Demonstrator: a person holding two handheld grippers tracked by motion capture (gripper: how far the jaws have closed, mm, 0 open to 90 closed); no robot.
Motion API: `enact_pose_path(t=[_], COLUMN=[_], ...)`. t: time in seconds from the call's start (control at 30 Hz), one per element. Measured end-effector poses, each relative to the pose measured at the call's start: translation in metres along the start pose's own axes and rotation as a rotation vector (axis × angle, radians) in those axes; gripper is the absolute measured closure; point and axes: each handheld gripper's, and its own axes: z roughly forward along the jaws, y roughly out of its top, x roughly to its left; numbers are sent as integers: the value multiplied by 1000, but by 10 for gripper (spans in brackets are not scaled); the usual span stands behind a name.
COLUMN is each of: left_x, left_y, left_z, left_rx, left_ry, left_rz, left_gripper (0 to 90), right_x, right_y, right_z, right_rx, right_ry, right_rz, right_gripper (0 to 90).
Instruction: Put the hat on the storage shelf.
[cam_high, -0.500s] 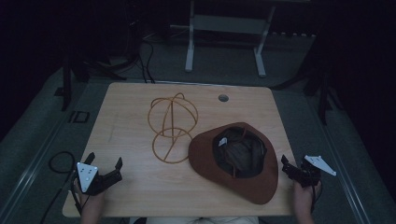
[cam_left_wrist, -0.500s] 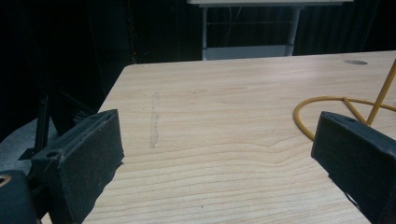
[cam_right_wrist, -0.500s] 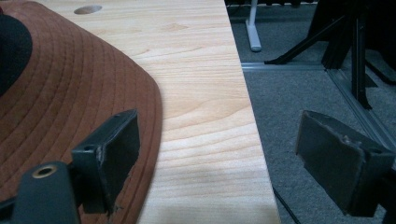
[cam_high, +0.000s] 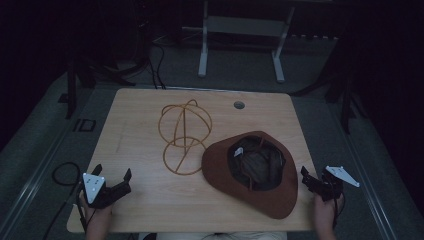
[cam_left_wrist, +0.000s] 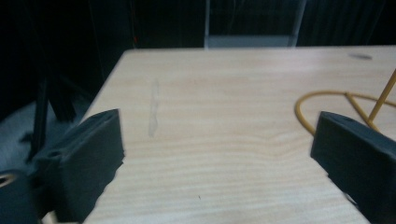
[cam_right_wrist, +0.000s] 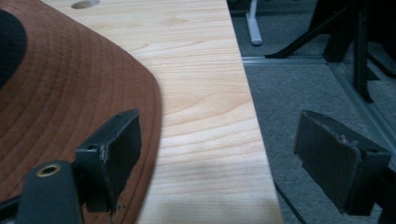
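Hat (cam_high: 252, 172) lying crown-down, brown brim flat on the table (cam_high: 140, 120), opening facing up, probably so a jaw can be catching the brim edge. Wire hat stand (cam_high: 184, 136) sitting just beside it, bare. Right gripper (cam_high: 314, 181) hovering at the brim's near-right edge, jaws spread wide, holding nothing. Left gripper (cam_high: 111, 176) waiting near the front-left corner (equally wide, equally empty).

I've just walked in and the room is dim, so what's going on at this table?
A person sits at a wooden table with a two-jaw gripper in each hand. Both the left gripper and the right gripper are open and hold nothing. A brown hat lies upside down near the right gripper, beside a yellow wire hat stand. Nothing is being handled yet.
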Motion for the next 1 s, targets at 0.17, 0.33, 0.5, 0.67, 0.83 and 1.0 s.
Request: enact_pose_path(t=[0.17,0.33,0.5,0.67,0.83,1.0], left_x=[-4,-6,-6,-12,-20,-27], left_y=[3,5,6,8,11,10], left_z=[-3,-6,-10,-16,-18,-19], left_rx=[5,21,13,-6,6,39], left_ry=[7,21,-43,-90,-88,-81], left_rz=[-14,-61,-99,-79,-61,35], left_gripper=[68,69,69,69,69,68], right_x=[3,20,40,73,89,95], right_y=[0,14,34,61,71,78], right_z=[0,-8,-14,-7,8,30], right_rx=[27,69,61,97,159,241], right_ry=[27,94,160,246,272,259], right_rz=[0,-52,-103,-237,-277,-272], right_gripper=[155,144,135,136,137,137])
